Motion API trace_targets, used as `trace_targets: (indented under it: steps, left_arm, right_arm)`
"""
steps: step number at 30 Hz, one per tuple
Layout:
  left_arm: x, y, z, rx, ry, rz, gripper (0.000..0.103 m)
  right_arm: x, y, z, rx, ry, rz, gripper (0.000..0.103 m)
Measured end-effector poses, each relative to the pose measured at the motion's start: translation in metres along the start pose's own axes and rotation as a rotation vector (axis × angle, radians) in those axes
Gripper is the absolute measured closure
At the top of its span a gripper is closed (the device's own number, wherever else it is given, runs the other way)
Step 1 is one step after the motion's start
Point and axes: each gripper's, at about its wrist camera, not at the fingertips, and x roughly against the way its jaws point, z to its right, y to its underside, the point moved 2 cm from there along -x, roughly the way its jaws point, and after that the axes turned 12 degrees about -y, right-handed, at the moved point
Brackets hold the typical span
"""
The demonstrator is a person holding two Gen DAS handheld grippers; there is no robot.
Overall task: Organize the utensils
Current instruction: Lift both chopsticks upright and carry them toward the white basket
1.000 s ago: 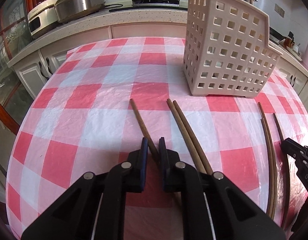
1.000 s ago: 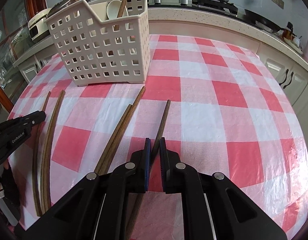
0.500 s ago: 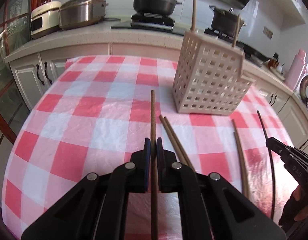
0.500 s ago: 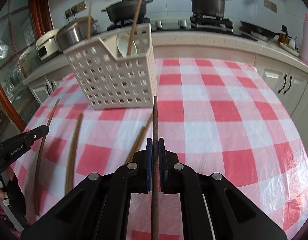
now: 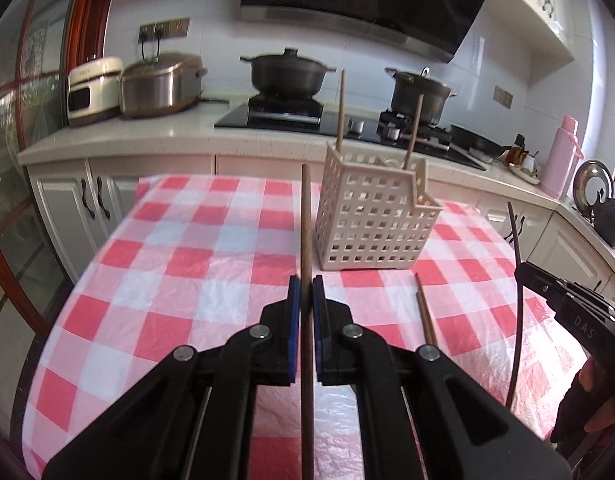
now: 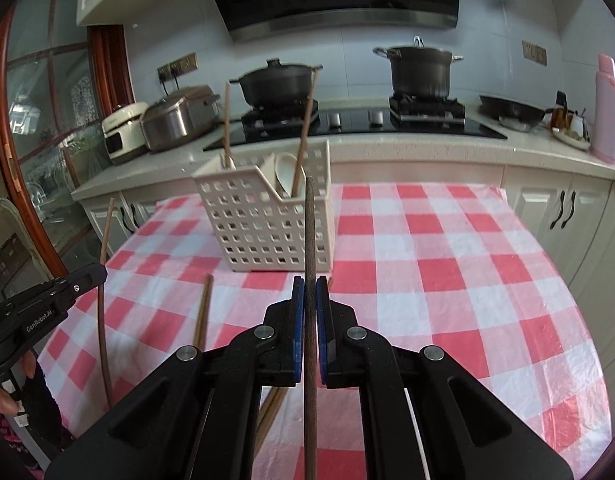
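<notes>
Left gripper squeezing a brown chopstick tight, right gripper pinching another chopstick, both sticks hanging above the checked tablecloth, white basket sitting just behind, more chopsticks lying on the cloth

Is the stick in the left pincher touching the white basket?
Apart. In the left wrist view the chopstick clamped in the left gripper rises beside the white basket, and a strip of checked tablecloth shows between them.

Left gripper clamped tight, angled slightly downward; right gripper same, clamped, angled down, both side by side.
</notes>
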Motion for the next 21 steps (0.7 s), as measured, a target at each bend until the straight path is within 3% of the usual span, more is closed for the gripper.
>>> trace_targets:
  steps: [21]
  left_arm:
    - [0.072, 0.017, 0.019, -0.042, 0.015, 0.166, 0.097]
  right_arm:
    - [0.058, 0.007, -0.041, 0.081, -0.021, 0.126, 0.097]
